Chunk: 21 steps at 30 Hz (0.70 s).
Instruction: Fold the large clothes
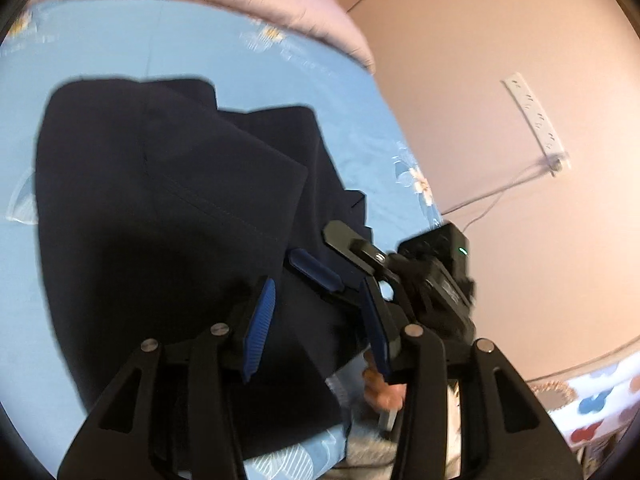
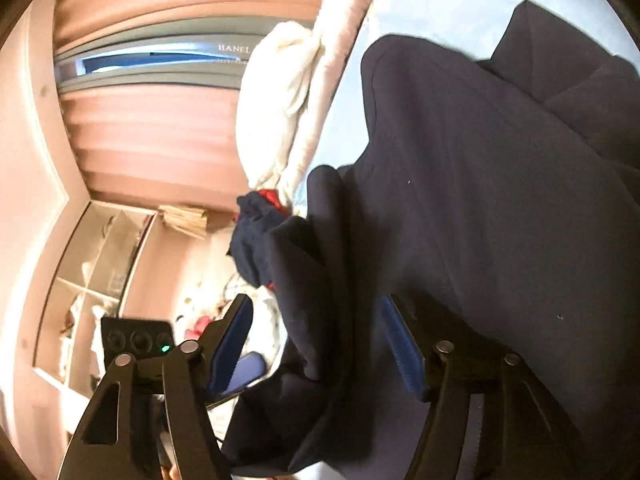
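Observation:
A large dark navy garment (image 1: 168, 200) lies partly folded on a light blue floral bedsheet (image 1: 248, 64). My left gripper (image 1: 316, 328) is open just above the garment's near edge, with nothing between its blue pads (image 1: 260, 328). My right gripper (image 2: 316, 344) is open too, and a hanging fold of the same garment (image 2: 480, 200) sits between its spread fingers without being pinched. The right gripper also shows in the left wrist view (image 1: 352, 268), at the garment's right edge, close beside the left one.
A pink quilt (image 1: 280, 4) and a white pillow (image 2: 280, 92) lie along the bed's far side. A small dark and red cloth (image 2: 256, 232) sits at the bed edge. A power strip (image 1: 536, 124) with cables hangs on the pink wall. Shelves (image 2: 92, 280) stand beyond the bed.

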Motion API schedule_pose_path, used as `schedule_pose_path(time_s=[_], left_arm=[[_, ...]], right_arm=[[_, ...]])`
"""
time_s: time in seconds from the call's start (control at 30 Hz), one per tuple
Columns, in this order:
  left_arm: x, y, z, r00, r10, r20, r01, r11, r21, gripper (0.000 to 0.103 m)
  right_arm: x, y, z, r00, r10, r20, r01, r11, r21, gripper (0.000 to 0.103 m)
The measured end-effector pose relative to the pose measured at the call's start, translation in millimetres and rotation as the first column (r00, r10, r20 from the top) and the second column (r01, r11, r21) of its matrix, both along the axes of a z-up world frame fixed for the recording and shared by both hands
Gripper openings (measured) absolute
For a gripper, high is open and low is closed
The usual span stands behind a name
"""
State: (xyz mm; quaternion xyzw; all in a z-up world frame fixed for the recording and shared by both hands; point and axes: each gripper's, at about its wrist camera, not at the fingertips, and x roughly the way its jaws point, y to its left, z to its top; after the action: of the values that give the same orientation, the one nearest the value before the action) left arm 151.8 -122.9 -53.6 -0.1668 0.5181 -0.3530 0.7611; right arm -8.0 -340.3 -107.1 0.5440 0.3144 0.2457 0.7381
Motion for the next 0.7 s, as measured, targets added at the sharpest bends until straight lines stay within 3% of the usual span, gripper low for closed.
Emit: schedule_pose_path(time_s=[0.1,0.2,0.33,0.47,0.5,0.53,0.63,0.7], left_arm=[[-18,35,15,0.997,0.054,0.055,-0.054,0.999,-0.003,0.044],[-31,70,13,0.984,0.150,0.099,-0.155,0.987,0.049,0.049],[-41,106,-14,0.970,0.239,0.049,-0.242,0.968,0.069,0.049],[-48,132,-39,0.957,0.290,-0.016,-0.288,0.956,0.056,0.049],[-51,137,-43,0.955,0.297,-0.024,-0.295,0.954,0.049,0.049],[-53,141,-46,0.952,0.303,-0.034,-0.302,0.953,0.038,0.049],[-63,150,-52,0.949,0.312,-0.052,-0.312,0.950,0.014,0.049],[-64,153,-52,0.948,0.312,-0.060,-0.312,0.950,0.012,0.049]], right_arm=[[7,14,9,0.998,0.058,0.019,-0.057,0.997,-0.045,0.079],[15,32,16,0.995,0.103,0.013,-0.100,0.986,-0.130,0.079],[43,57,18,0.991,0.126,-0.044,-0.134,0.948,-0.290,0.079],[60,84,25,0.983,0.180,-0.044,-0.182,0.894,-0.410,0.078],[63,90,27,0.981,0.190,-0.041,-0.188,0.875,-0.446,0.071],[66,96,29,0.982,0.183,-0.050,-0.184,0.848,-0.497,0.054],[61,104,34,0.984,0.176,-0.040,-0.167,0.796,-0.582,0.023],[56,107,45,0.986,0.167,0.004,-0.128,0.768,-0.628,0.012]])
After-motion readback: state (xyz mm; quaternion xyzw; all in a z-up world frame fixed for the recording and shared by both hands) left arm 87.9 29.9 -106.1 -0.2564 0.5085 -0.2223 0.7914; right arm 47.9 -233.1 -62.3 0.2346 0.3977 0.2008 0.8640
